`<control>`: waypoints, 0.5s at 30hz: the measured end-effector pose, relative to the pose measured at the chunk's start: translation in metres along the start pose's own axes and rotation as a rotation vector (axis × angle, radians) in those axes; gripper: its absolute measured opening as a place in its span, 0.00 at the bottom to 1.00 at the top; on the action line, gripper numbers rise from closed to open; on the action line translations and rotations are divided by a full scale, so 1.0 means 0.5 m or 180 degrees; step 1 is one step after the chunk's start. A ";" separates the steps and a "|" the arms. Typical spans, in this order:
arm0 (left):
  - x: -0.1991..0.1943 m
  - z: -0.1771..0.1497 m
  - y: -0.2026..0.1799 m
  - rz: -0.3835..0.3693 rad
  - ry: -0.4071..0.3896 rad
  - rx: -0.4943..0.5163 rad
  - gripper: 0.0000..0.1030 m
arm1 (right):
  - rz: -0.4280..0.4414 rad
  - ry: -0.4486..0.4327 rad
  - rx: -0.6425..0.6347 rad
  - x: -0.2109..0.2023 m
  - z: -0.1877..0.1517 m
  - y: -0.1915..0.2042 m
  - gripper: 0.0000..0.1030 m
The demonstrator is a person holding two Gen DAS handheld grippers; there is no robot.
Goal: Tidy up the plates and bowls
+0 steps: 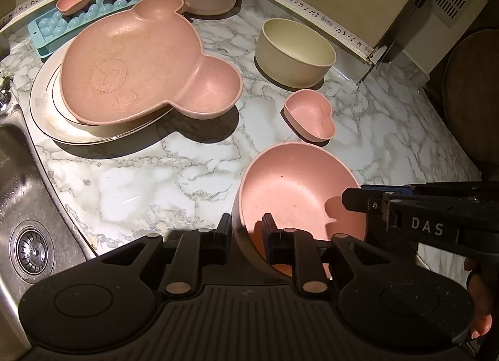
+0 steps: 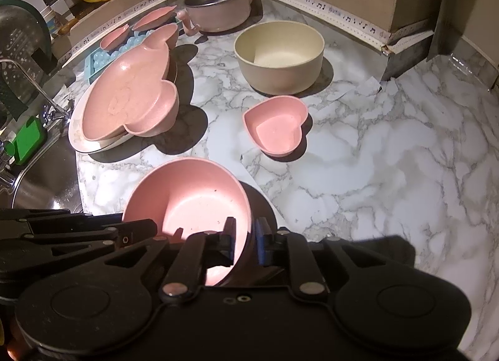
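Pink round bowl [image 2: 190,202] sits tilted at the near edge of the marble counter [image 2: 374,174], its rim wall pinched between the jaws of both the right gripper [image 2: 244,236] and the left gripper [image 1: 246,233], one finger inside, one outside. Its mouth faces up toward 12 o'clock. A heart dish [image 2: 276,127] lies at 1 o'clock, a cream bowl [image 2: 279,55] beyond, a bear plate [image 2: 131,99] at 11 o'clock.

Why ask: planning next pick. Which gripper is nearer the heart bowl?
Right. Right gripper straddles the pink bowl's rim toward the heart bowl; left gripper, the opposite rim.
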State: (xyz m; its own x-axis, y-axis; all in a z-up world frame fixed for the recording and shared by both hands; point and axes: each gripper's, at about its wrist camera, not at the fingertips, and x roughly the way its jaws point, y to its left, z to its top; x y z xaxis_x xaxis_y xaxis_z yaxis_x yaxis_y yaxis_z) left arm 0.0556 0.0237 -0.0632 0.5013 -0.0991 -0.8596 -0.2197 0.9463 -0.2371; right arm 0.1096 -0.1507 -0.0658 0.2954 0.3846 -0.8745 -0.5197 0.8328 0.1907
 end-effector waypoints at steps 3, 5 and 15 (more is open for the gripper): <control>-0.009 -0.001 0.002 0.0013 -0.0051 0.0004 0.19 | -0.0002 -0.0038 0.0025 -0.007 0.000 -0.005 0.17; -0.018 -0.001 0.005 0.0012 -0.0090 0.0015 0.19 | 0.0000 -0.0062 0.0036 -0.013 -0.001 -0.007 0.18; -0.064 0.011 0.007 0.0040 -0.0302 0.0162 0.19 | 0.0022 -0.0204 0.0021 -0.049 0.005 -0.001 0.23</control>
State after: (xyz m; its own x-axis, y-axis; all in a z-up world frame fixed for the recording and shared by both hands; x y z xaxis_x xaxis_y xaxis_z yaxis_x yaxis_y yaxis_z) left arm 0.0436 0.0317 -0.0341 0.5763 -0.0597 -0.8150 -0.1848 0.9620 -0.2011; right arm 0.1048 -0.1596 -0.0434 0.3426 0.4150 -0.8429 -0.5166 0.8325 0.1999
